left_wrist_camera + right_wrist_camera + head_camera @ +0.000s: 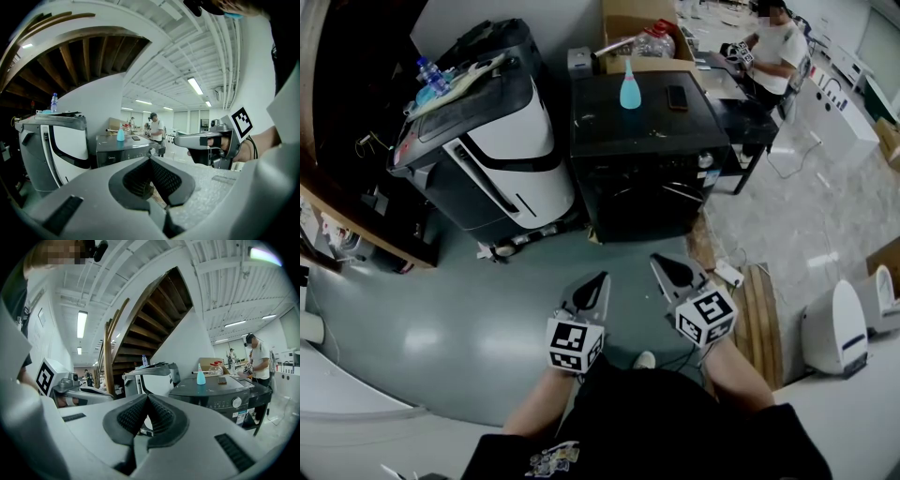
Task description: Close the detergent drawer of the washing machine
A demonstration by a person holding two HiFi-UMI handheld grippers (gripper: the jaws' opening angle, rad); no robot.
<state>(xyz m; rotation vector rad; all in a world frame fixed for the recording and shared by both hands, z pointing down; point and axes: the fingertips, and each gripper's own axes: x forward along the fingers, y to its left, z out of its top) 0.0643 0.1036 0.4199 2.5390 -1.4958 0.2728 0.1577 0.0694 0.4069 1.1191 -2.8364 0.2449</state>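
Observation:
The black washing machine (642,150) stands across the grey floor ahead of me, with a blue bottle (629,87) and a phone (677,97) on its lid. Its control strip with a round knob (237,402) shows in the right gripper view; I cannot pick out the detergent drawer there. My left gripper (598,281) and right gripper (661,264) hover side by side near my body, well short of the machine, both shut and empty. Seen from the left gripper view, the washing machine (124,150) lies beyond the closed left gripper (151,159).
A grey and white appliance (487,141) with clutter on top stands left of the machine. A person (773,52) sits at a desk at the back right. A wooden pallet (764,319), a power strip (728,273) and a white device (834,328) lie on my right.

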